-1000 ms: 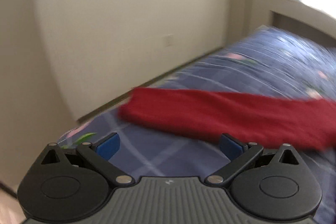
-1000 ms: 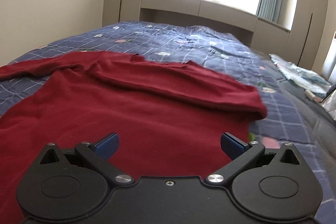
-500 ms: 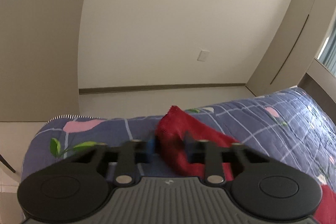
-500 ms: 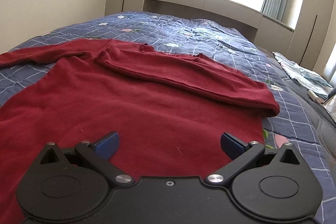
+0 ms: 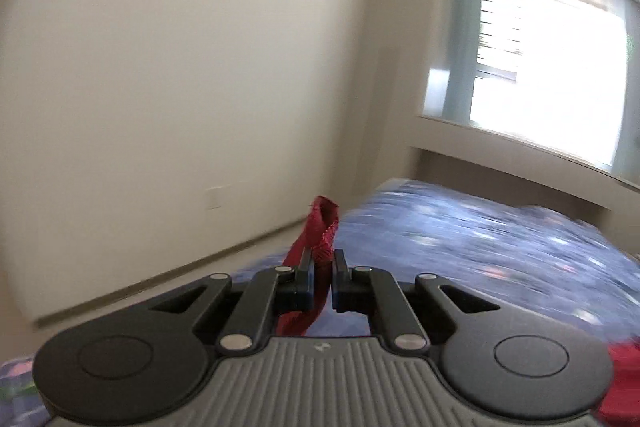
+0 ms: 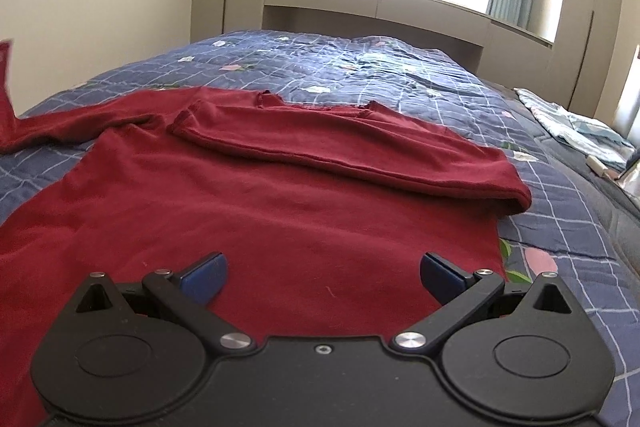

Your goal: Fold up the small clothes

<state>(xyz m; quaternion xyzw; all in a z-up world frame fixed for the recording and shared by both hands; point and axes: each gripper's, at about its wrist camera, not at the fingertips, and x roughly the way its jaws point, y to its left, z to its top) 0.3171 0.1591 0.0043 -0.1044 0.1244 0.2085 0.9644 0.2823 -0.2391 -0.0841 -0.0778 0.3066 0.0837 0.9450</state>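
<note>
Left gripper [image 5: 321, 277] clamped on the red shirt's sleeve cuff [image 5: 322, 223]; right gripper [image 6: 322, 277] released above the shirt.

The red long-sleeved shirt [image 6: 256, 211] lies spread on the blue checked bedspread [image 6: 400, 67], filling the lower left and centre of the right wrist view, one sleeve [image 6: 352, 147] folded across its chest. The pinched cuff sticks up at the centre of the blurred left wrist view.

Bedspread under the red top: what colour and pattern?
Dark blue bedspread, pale grid lines, small flowers; right wrist view.
</note>
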